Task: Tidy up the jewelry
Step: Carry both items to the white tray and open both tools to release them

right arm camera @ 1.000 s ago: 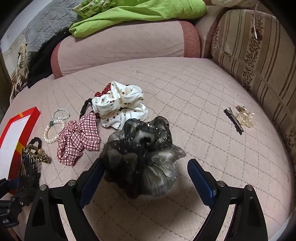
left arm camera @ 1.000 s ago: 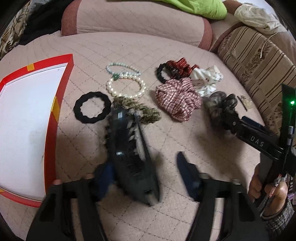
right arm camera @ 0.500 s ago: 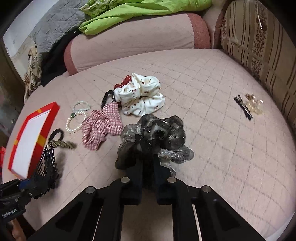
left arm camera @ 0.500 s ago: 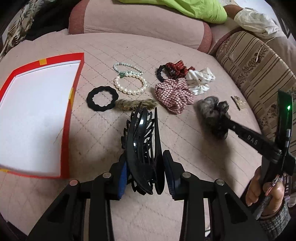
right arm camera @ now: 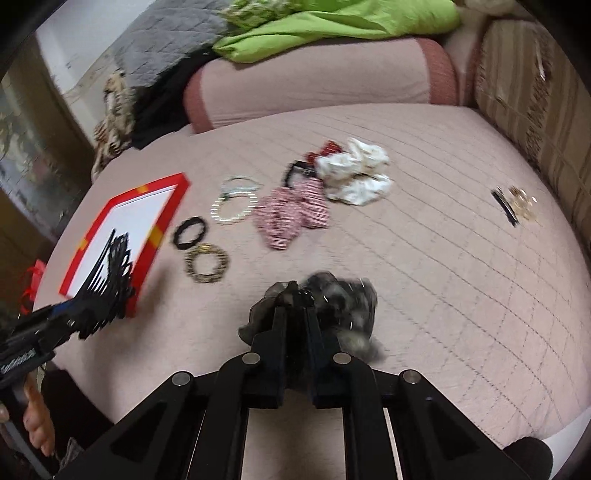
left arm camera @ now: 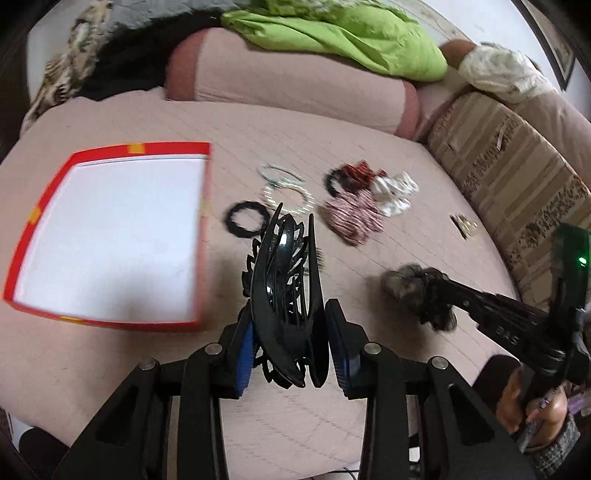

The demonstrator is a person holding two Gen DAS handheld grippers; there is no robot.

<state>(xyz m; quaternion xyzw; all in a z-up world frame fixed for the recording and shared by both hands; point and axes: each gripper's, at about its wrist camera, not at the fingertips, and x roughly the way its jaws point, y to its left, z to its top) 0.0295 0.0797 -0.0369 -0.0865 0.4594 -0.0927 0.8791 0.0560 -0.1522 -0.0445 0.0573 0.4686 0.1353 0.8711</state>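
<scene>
Both loads have lifted off the quilt: left gripper (left arm camera: pixel 290 347) clamps the black claw clip (left arm camera: pixel 286 291), right gripper (right arm camera: pixel 295 321) pinches the dark scrunchie (right arm camera: pixel 332 306), either could slip before the red-rimmed box (left arm camera: pixel 201 236) at ten o'clock.

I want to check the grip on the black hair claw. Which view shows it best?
The left wrist view: the black hair claw fills the centre, clamped between the left gripper pads, its teeth sharp. The right wrist view shows it only small and blurred at the left edge, before the red box.

Home: quilted sofa (right arm camera: pixel 424 258), strewn clothes (left arm camera: pixel 332 33)
</scene>
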